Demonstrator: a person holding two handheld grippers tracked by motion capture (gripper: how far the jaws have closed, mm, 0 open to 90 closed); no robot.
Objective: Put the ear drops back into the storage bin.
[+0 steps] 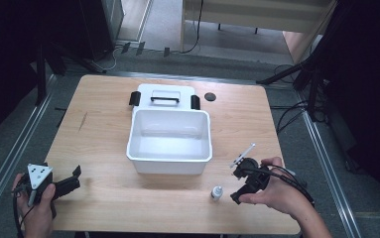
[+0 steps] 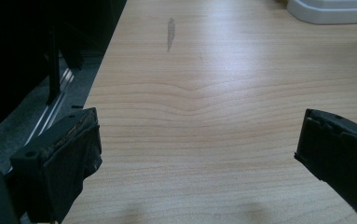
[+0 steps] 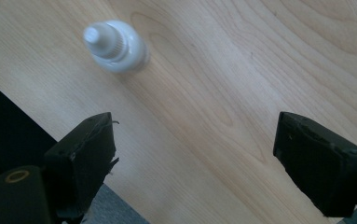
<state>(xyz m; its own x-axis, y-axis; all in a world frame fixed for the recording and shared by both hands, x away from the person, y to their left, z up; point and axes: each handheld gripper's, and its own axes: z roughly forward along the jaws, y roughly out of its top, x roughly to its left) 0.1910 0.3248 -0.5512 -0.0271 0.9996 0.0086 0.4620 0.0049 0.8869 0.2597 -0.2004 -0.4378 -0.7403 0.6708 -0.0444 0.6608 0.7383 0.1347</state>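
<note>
The small white bottle (image 1: 217, 193) stands upright on the table (image 1: 103, 144), in front of the white bin (image 1: 169, 141) and near the table's front edge. The right gripper (image 3: 192, 154), jaws wide and empty, hovers beside it; a clumsy approach could tip it or knock it off. The left gripper (image 2: 199, 154), also wide open, waits far left of the bin.

We see an open white bin (image 1: 169, 141) mid-table (image 1: 103, 129), its lid (image 1: 165, 96) behind; a small white bottle (image 1: 217, 193) stands beside our right tongs (image 1: 240, 179).
</note>
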